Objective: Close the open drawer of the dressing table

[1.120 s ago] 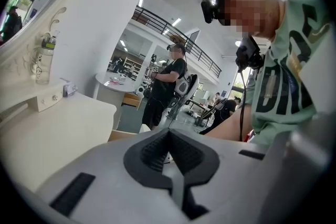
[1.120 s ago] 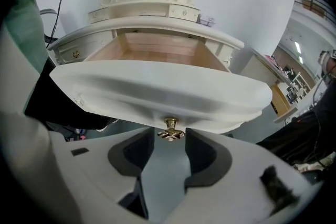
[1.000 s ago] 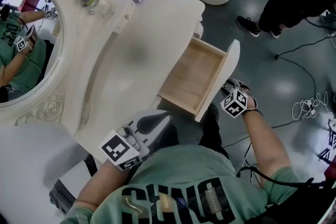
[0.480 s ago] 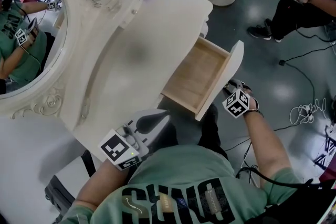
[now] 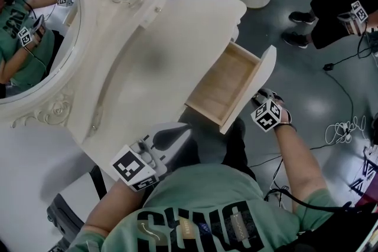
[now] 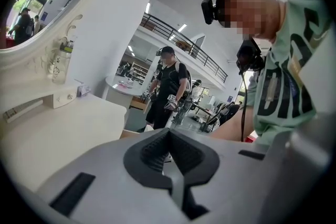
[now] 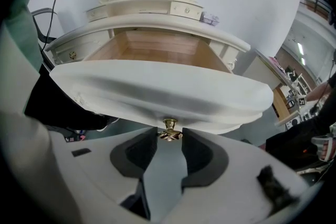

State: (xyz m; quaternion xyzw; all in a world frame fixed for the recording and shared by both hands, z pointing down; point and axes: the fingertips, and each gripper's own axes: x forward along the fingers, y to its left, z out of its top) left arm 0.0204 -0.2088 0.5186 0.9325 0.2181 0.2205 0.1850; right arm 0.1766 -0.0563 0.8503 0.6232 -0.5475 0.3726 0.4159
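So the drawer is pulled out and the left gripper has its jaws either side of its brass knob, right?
Wrong gripper. The drawer is pulled out, but it is the right gripper that has its jaws either side of the brass knob, as the right gripper view shows.

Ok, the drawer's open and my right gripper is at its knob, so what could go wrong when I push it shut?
1. The brass knob sits only at the very tips of the right gripper, so a push might slip off it and knock the drawer front.
2. The left gripper lies at the table edge close beside the drawer. It could get bumped or pinched as the front panel comes in.
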